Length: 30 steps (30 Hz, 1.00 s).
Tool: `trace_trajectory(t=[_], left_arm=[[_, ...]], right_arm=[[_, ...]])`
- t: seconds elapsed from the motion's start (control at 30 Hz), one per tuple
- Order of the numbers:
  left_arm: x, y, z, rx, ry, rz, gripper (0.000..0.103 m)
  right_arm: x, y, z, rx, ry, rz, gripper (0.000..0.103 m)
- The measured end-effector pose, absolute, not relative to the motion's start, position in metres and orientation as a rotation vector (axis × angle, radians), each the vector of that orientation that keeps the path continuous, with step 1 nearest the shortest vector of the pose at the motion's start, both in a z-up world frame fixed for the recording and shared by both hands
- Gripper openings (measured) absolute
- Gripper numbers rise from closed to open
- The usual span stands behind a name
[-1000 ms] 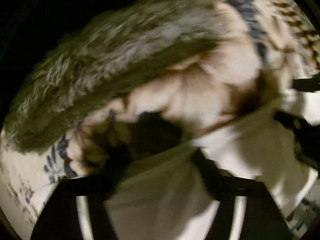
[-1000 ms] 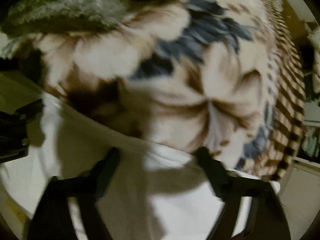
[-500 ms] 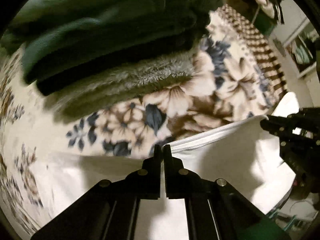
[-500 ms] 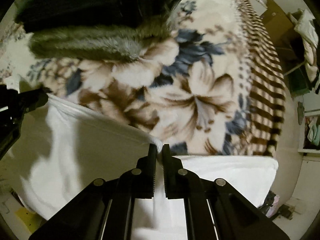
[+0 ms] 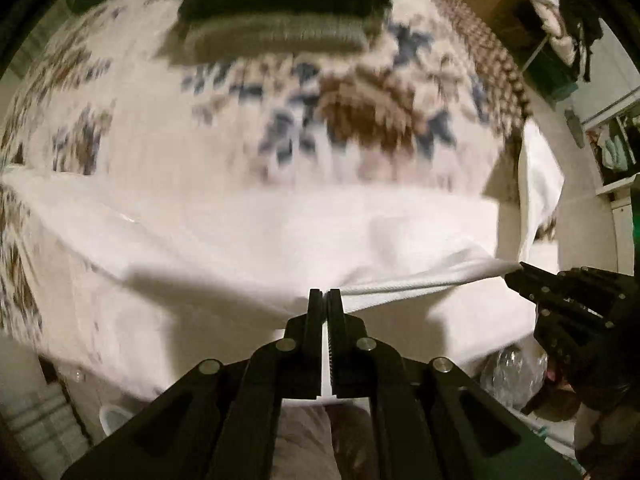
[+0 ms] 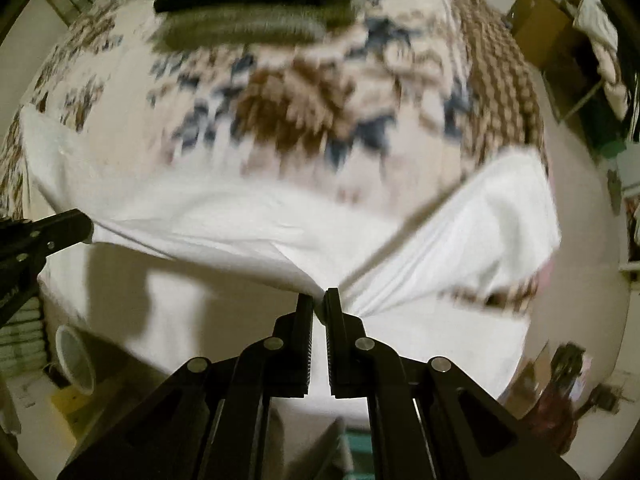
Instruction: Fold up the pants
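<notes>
We have both grippers clamped on the white pants [image 5: 248, 236] – left gripper [image 5: 325, 295] and right gripper [image 6: 319, 300] each pinch the same raised edge, fabric taut between them. Pants hang over the near edge of the floral blanket [image 5: 360, 120]; folded clothes [image 5: 280, 20] sit far back – open blanket between.

The white pants [image 5: 400, 236] are looking like soft matt woven cloth, with a ribbed hem. The flowered blanket [image 5: 360, 120] under them is showing a fuzzy plush surface. The folded clothes [image 6: 248, 20] are appearing thick and fleecy. The gripper fingers [image 6: 304, 344] are showing matt black plastic with shiny metal rivets.
</notes>
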State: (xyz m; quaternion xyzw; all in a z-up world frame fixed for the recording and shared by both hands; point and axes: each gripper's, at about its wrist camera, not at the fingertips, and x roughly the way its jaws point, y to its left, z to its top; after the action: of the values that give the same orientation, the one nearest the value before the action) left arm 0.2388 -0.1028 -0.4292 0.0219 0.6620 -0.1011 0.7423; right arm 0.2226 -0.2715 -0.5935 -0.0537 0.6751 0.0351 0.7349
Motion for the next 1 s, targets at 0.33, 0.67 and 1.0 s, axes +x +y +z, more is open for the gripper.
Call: trace_trajectory(t=[0.33,0.67,1.0], left_arm=[[0.185,-0.100,-0.512,0.095,1.619,-0.111,0.002],[0.221,-0.106,-0.455,-0.017,1.434,-0.111,0.075],[0.303,-0.170,-0.499,0.172,1.321,-0.084,0.077]], right_arm=[[0.163,-0.268,-0.674,-0.174,1.643,0.099,0.007],[0.168,-0.348,-0.626,0.157,1.580,-0.079,0.082],[0.297,-0.441,-0.648,0.284,1.443,-0.416,0.082]])
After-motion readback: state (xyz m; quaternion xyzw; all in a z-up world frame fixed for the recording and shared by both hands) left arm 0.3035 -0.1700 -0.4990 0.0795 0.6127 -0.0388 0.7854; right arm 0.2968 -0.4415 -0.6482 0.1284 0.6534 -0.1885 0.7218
